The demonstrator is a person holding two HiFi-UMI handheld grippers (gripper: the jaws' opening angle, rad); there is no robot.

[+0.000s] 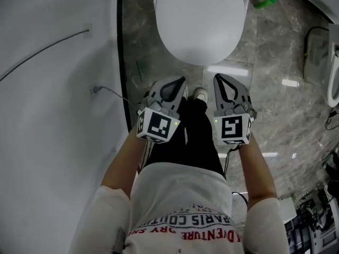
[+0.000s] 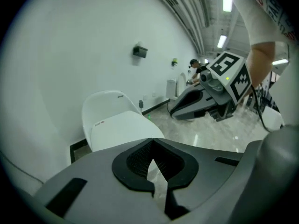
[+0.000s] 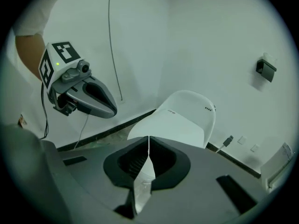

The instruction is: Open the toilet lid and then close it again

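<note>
The white toilet stands just ahead of me with its lid lying down flat over the bowl; the lid also shows in the right gripper view. My left gripper and right gripper hang side by side short of the bowl's front edge, apart from it and pointing toward it. Both are shut with nothing between the jaws. The left gripper view shows the shut tips of the left gripper below the lid and the right gripper off to the right. The right gripper sees the left gripper at its left.
A white wall with a dark skirting runs close along the left, and a thin cable hangs from it. My shoes stand on the grey marble floor. A green item lies right of the toilet. Another white fixture stands at the far right.
</note>
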